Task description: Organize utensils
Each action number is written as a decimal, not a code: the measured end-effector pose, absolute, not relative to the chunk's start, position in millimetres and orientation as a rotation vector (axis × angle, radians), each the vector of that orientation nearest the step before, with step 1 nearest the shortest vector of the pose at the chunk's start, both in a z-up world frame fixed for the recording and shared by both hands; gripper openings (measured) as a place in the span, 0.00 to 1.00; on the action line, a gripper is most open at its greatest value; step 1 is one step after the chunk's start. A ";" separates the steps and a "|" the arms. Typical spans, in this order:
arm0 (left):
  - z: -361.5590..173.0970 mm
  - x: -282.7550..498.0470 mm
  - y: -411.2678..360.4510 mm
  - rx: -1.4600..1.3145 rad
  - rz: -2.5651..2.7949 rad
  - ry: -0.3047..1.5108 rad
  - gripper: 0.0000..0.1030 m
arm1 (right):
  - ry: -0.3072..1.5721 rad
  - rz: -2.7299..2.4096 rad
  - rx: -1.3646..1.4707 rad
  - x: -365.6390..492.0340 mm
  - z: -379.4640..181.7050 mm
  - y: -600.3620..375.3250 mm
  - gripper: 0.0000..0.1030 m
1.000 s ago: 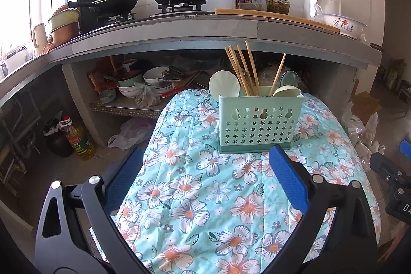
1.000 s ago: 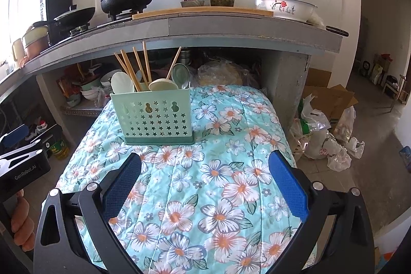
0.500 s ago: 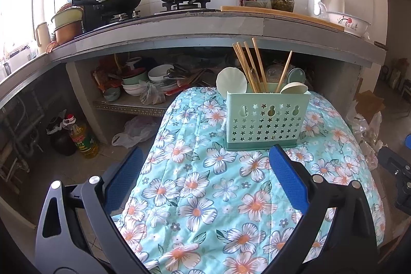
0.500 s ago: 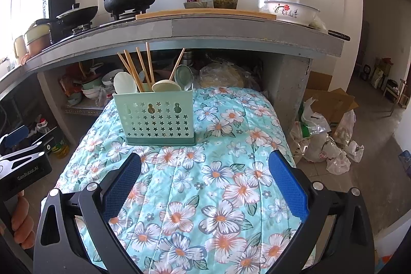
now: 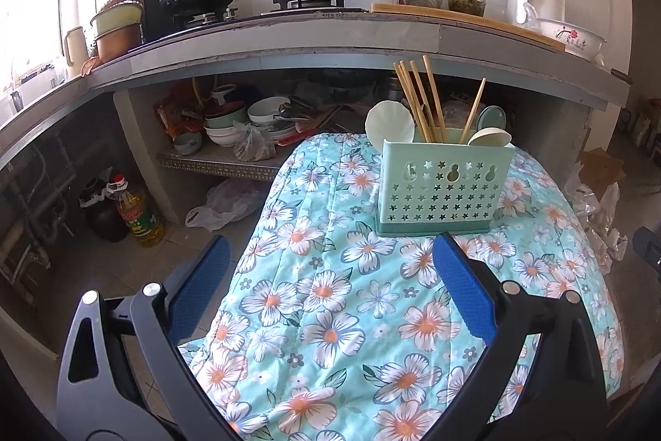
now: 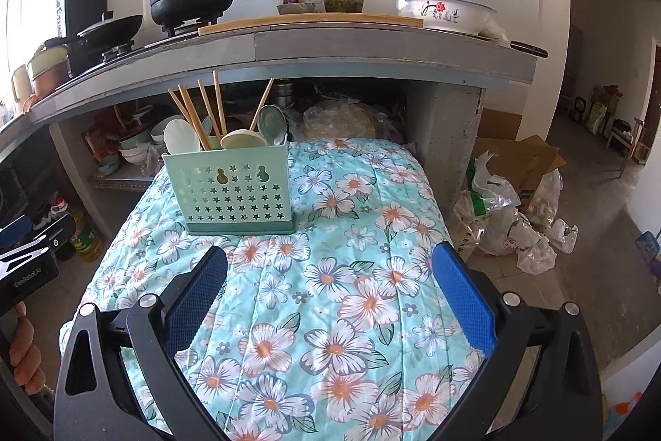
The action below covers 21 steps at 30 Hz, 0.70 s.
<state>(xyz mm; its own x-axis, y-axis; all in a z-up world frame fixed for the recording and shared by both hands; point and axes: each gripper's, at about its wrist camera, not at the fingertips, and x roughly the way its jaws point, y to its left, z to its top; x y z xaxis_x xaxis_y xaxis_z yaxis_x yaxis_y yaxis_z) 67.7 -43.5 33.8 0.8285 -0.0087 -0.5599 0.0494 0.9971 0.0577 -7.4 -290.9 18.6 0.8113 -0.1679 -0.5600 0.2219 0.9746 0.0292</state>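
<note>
Mint utensil caddy (image 5: pixel 444 189) upright on floral cloth (image 5: pixel 330 296), at my 1 o'clock in left view, 11 o'clock in right. Chopsticks (image 5: pixel 417 102) and pale spoons (image 5: pixel 390 122) stand inside. Since a second ago caddy slid rightward in left view: I am drifting left. Left gripper (image 5: pixel 330 284) spread wide, empty. Right gripper (image 6: pixel 330 284) likewise spread, empty. Sorting looks finished, I judge.

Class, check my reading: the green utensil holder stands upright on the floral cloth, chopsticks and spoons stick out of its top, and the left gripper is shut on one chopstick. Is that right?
One detail is wrong. The left gripper is open and holds nothing, as the left wrist view shows. The rest stands: the green utensil holder is upright on the floral cloth, with chopsticks and spoons sticking out.
</note>
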 end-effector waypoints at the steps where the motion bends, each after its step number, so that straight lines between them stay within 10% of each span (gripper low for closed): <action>1: 34.1 67.5 -43.9 0.072 -0.032 0.592 0.92 | 0.587 -0.209 0.094 -7.9 18.9 -291.8 0.94; 21: 34.9 66.0 -47.8 0.069 -0.042 0.599 0.92 | 0.580 -0.193 0.072 -9.1 20.3 -286.0 0.94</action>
<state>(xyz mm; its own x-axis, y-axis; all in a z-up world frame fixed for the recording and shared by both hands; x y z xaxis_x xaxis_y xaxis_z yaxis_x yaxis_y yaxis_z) 66.0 -47.8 34.9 0.8253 -0.0193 -0.5644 0.0593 0.9968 0.0527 -9.1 -286.0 20.3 0.8190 -0.1605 -0.5509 0.2009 0.9795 0.0133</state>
